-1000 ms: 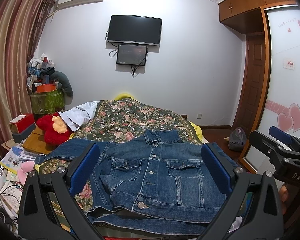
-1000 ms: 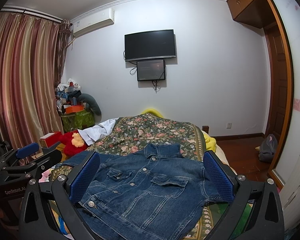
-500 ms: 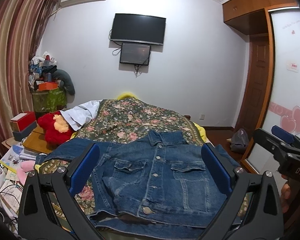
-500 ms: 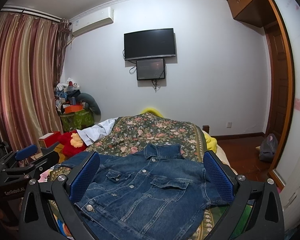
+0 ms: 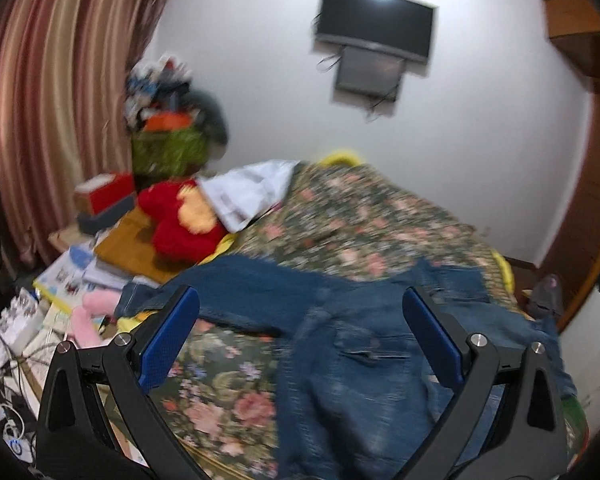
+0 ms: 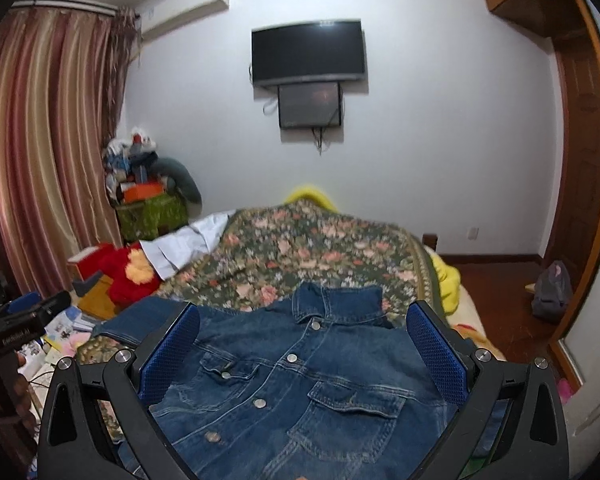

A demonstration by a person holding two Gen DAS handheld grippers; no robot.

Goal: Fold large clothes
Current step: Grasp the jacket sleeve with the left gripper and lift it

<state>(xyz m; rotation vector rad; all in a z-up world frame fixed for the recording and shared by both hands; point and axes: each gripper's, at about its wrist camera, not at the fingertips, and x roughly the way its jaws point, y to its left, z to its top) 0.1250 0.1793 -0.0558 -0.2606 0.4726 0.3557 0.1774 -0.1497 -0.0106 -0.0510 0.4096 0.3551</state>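
Note:
A blue denim jacket (image 6: 300,380) lies front up on the floral bedspread (image 6: 300,248), collar toward the far wall. In the blurred left wrist view the jacket (image 5: 360,380) shows one sleeve (image 5: 228,284) stretched out to the left. My left gripper (image 5: 300,336) is open and empty above the bed's near left part, over the sleeve and the jacket's left side. My right gripper (image 6: 302,352) is open and empty above the jacket's chest. The left gripper also shows at the left edge of the right wrist view (image 6: 28,316).
A red plush toy (image 5: 180,216) and a white cloth (image 5: 248,188) lie at the bed's far left. Books, boxes and cables (image 5: 40,312) crowd the floor on the left. A cluttered green bin (image 6: 152,208) stands by the curtain. A wooden door (image 6: 584,160) is on the right.
The left gripper has swung quickly to the left and tilted; its view now takes in the outstretched sleeve and floor clutter. The right gripper has edged slightly forward. The jacket has not moved.

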